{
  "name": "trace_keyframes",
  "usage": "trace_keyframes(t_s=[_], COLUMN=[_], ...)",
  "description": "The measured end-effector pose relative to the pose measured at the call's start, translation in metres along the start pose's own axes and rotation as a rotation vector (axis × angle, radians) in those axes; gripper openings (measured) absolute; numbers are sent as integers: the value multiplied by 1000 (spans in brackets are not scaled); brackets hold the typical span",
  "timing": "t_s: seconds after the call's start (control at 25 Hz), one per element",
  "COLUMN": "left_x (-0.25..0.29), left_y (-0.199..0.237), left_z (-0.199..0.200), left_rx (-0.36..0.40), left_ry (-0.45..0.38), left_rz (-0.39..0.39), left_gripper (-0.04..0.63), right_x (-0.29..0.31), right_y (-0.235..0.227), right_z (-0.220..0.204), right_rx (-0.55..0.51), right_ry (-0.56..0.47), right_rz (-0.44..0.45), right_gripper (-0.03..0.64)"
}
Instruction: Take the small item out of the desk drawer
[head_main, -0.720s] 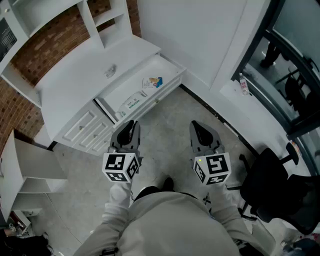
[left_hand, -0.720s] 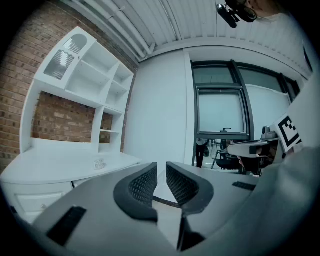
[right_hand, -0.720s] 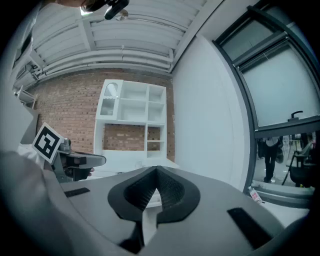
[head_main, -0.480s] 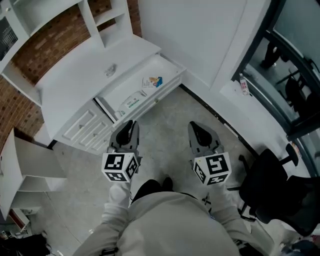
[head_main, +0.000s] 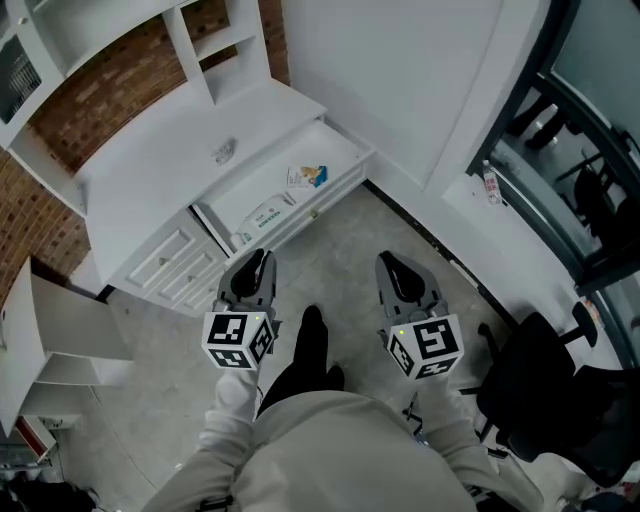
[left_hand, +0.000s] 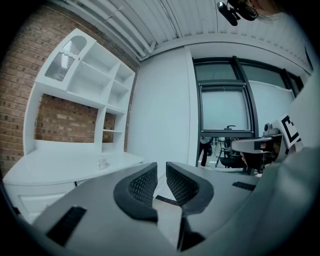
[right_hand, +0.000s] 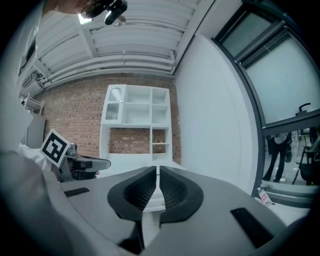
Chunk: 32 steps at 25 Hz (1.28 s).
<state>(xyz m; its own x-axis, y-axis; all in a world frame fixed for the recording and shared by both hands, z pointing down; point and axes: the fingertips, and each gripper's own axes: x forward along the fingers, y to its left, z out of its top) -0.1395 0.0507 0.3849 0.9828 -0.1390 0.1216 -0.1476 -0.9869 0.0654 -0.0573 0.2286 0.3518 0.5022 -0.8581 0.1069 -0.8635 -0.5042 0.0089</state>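
Note:
The white desk (head_main: 160, 180) has its long drawer (head_main: 337, 150) pulled open. In the drawer lie a small blue-and-orange item (head_main: 306, 177) and a green-and-white packet (head_main: 264, 213). Both grippers hang over the floor in front of the desk, short of the drawer. My left gripper (head_main: 257, 263) has its jaws almost together with nothing between them (left_hand: 161, 167). My right gripper (head_main: 391, 264) is shut and empty (right_hand: 158, 171). A small glass object (head_main: 223, 151) stands on the desk top (left_hand: 101, 163).
A white shelf unit (right_hand: 135, 120) stands on the desk against a brick wall. Small side drawers (head_main: 170, 262) sit below the desk's left part. A black office chair (head_main: 545, 375) is at the right, and a bottle (head_main: 489, 180) stands on the window ledge. My dark trouser leg (head_main: 310, 345) reaches forward.
My leg has stepped forward between the grippers, and the desk sits slightly nearer in the head view. Both grippers keep their pose and stay empty.

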Motion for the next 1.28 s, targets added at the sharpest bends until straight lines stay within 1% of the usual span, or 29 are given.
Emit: trace_keyframes(t_s=[0.12,0.24,0.4,0.6,0.8,1.0,1.16,1.28], left_x=[12,30,60,103,152,197,227,244], left_y=[5,13,24,48,74,107,130,146], left_z=[-1,-1,-3,-4,6,12,13,10], left_rx=[-2,-6,-20,-36,-43,-49,-60,-71], left_ry=[5,8,18,26,27,38,51,58], left_rz=[-1,-3,-10,-11,-11,-11,-10,-3], left_gripper=[48,48,48,48,48,48,48,48], right_x=[10,24,49,95,152,210,253,279], right_y=[-9,-18,-33,-48,-67,-79,-85,-91], right_z=[-2,-1,-1,1,8,15,19,16], right_rx=[19,28,51,75,111,114,144,147], right_ry=[1,8,19,27,24,32,39,52], right_rz=[-7,-4,7,39,75,97,144,160], right_gripper=[32,80,102,175,246,262,288,304])
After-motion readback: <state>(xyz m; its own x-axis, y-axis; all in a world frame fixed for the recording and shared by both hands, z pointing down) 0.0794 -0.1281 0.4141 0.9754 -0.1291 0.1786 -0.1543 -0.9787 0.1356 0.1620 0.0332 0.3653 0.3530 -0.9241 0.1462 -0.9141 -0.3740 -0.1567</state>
